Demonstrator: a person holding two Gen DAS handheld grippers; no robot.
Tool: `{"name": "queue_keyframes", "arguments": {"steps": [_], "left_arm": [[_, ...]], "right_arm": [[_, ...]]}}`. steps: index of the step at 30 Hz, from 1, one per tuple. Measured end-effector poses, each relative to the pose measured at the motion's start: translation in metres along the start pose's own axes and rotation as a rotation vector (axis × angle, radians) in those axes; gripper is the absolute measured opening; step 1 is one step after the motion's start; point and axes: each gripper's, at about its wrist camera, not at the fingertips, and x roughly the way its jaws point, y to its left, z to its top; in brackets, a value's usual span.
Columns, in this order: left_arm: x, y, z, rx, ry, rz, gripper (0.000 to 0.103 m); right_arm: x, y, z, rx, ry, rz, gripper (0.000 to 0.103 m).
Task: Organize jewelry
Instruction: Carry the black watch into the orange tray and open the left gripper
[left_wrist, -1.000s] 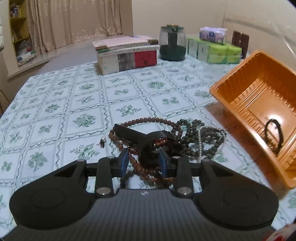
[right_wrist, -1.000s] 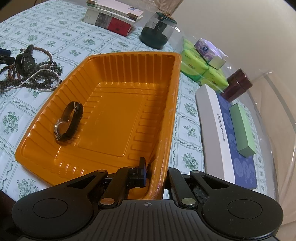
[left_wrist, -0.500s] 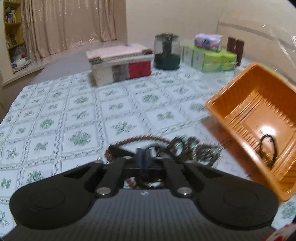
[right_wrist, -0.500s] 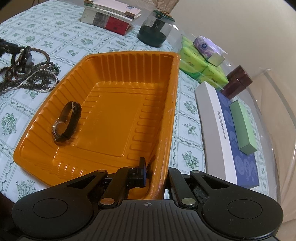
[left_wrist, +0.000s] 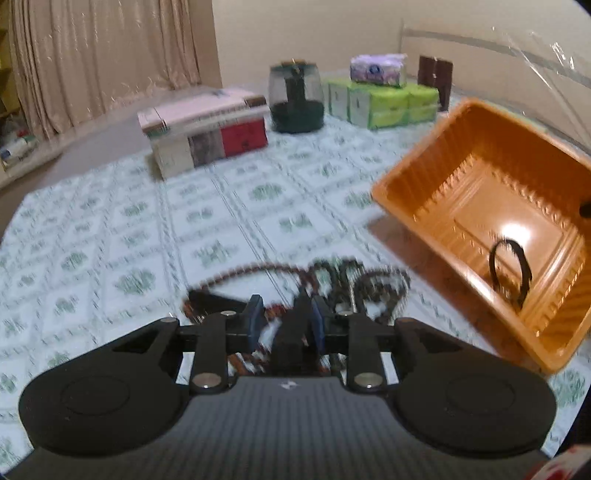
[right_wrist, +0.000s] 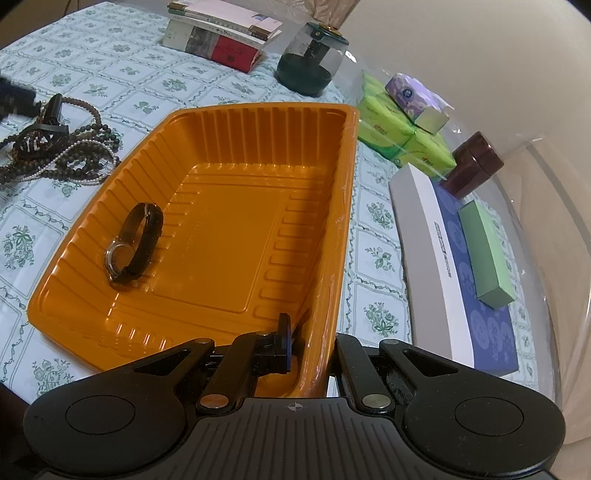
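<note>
Over the beads (left_wrist: 295, 273), left hand-held gripper (left_wrist: 284, 317) tilts downward, jaws parted.

Tray (right_wrist: 258, 206): orange plastic, glossy, ribbed walls, bright glare on its floor at centre right of the left view.
Watch (right_wrist: 135, 242): dark matt strap, shiny metal case.
Bead strings (right_wrist: 66, 155): dark and reddish-brown round beads, dull sheen; one strand of small pale pearly beads.
Counter (right_wrist: 110, 81): covered in smooth printed sheeting, white with green flowers.
Jar (right_wrist: 312, 61): clear glass, glossy.
Tissue packs (right_wrist: 391, 136): green plastic wrap, shiny.
Books (right_wrist: 221, 37): paper.
Curtain (left_wrist: 103, 55): beige cloth, faint sheen.
</note>
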Motion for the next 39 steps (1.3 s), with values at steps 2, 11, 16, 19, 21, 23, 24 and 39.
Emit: {"name": "queue_keyframes", "arguments": {"steps": [2, 11, 16, 19, 21, 23, 24, 39], "left_arm": [[0.004, -0.007, -0.007, 0.052, 0.003, 0.031, 0.025], [0.031, -0.015, -0.017, 0.129, 0.064, 0.117, 0.017], [0.012, -0.009, -0.003, 0.072, 0.010, 0.080, 0.017], [0.002, -0.011, 0.005, 0.064, -0.014, 0.071, 0.017], [-0.004, -0.013, 0.011, 0.048, -0.024, 0.050, 0.017], [-0.011, -0.018, 0.017, 0.048, -0.039, 0.034, 0.017], [-0.014, -0.021, 0.020, 0.049, -0.049, 0.024, 0.017], [-0.019, -0.128, 0.032, 0.050, -0.070, -0.280, 0.017]], "right_arm": [[0.000, 0.000, 0.000, -0.001, 0.000, 0.000, 0.005], [0.002, -0.001, 0.001, 0.002, 0.003, 0.000, 0.005], [0.003, -0.002, 0.001, 0.001, 0.001, -0.002, 0.005], [0.002, -0.001, 0.001, 0.001, -0.001, -0.004, 0.005], [0.001, 0.000, 0.001, 0.000, -0.003, -0.004, 0.005], [0.001, -0.001, 0.001, 0.003, -0.004, -0.003, 0.005], [0.002, -0.001, 0.000, 0.004, -0.004, -0.002, 0.005], [0.001, -0.002, -0.001, 0.013, -0.009, 0.005, 0.005]]}}
